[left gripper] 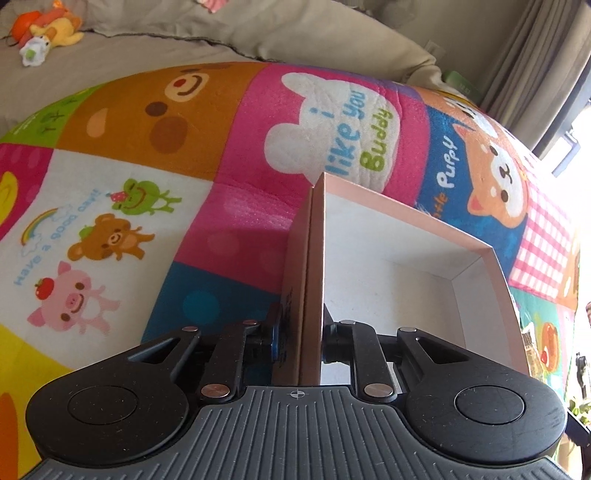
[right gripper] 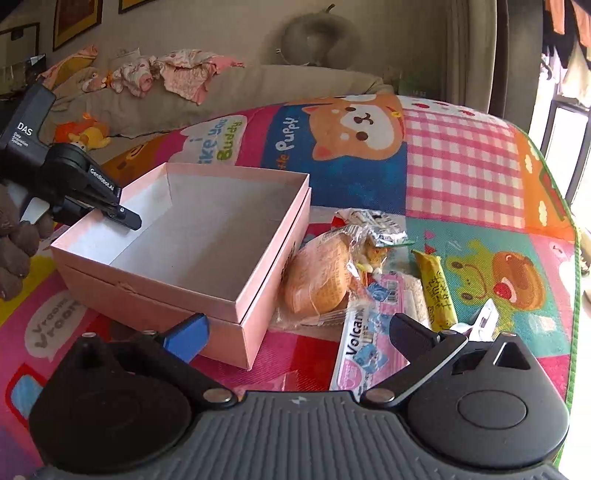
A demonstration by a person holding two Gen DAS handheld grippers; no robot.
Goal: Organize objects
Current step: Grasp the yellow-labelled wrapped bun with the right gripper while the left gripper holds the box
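Note:
An open pink box (right gripper: pixel 207 291) with a white inside sits on the cartoon play mat. My left gripper (left gripper: pixel 300 332) is shut on the box's side wall (left gripper: pixel 314 280); it also shows in the right wrist view (right gripper: pixel 122 216) at the box's far left wall. My right gripper (right gripper: pixel 295 332) is open and empty, low over the mat in front of the box. To the right of the box lie a wrapped bun (right gripper: pixel 321 277), a pink Volcano packet (right gripper: pixel 369 350), a yellow snack bar (right gripper: pixel 436 291) and a crinkled wrapper (right gripper: pixel 380 225).
The play mat (right gripper: pixel 461 177) covers the surface; its right edge (right gripper: pixel 572 258) drops off toward a window. A beige sofa (right gripper: pixel 240 88) with clothes and plush toys (left gripper: pixel 48 29) stands behind. A brown plush (right gripper: pixel 14 251) lies at the left.

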